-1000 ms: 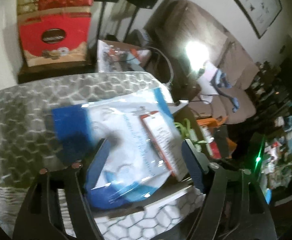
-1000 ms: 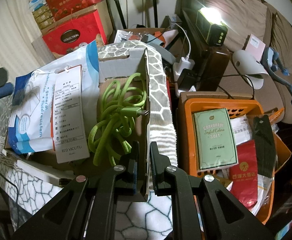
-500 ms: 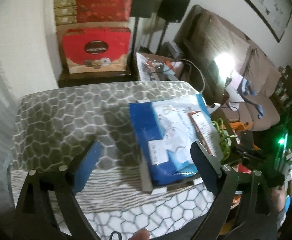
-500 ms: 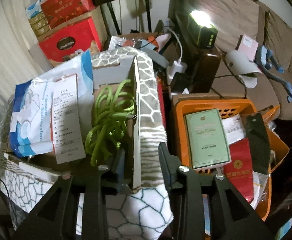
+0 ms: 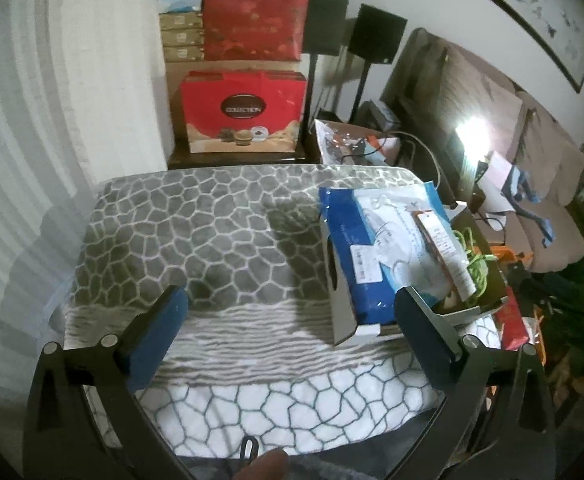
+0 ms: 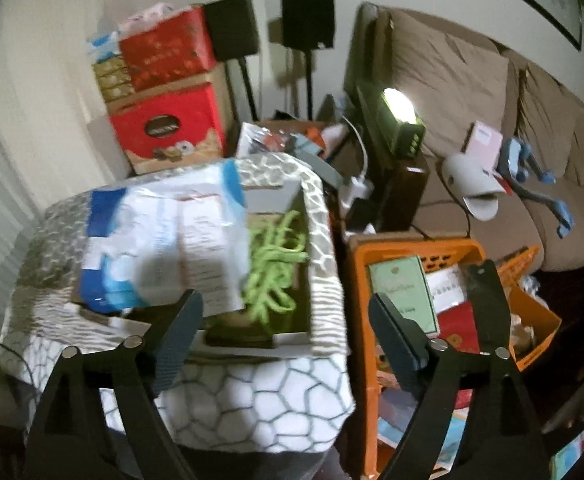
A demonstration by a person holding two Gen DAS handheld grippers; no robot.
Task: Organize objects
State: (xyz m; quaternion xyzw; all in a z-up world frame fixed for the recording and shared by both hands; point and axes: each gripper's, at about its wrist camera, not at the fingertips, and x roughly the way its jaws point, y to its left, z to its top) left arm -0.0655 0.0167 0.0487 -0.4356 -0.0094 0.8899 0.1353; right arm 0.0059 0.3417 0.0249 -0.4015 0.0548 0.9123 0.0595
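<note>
Left gripper (image 5: 289,316) and right gripper (image 6: 285,326) both opening wide, nothing between the jaws. Blue-white packet (image 5: 380,248) and green cord (image 6: 275,276) lie in cardboard box (image 5: 342,316) at blanket's (image 5: 195,232) right edge.

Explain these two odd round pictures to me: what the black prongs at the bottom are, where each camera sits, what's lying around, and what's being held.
No robot here: a person holds a two-finger tool in each hand, with a fisheye camera on each looking along its fingers. The black prongs are those fingers.

The left camera shows the left gripper over a table under a patterned blanket. The right camera shows the right gripper, the same table and an orange basket of packets beside it.

On the blanket sits a shallow cardboard box holding a blue-and-white bag and a green cord. Red boxes are stacked behind, a sofa to the right.

Nothing is held: both grippers' jaws are opening and empty.
</note>
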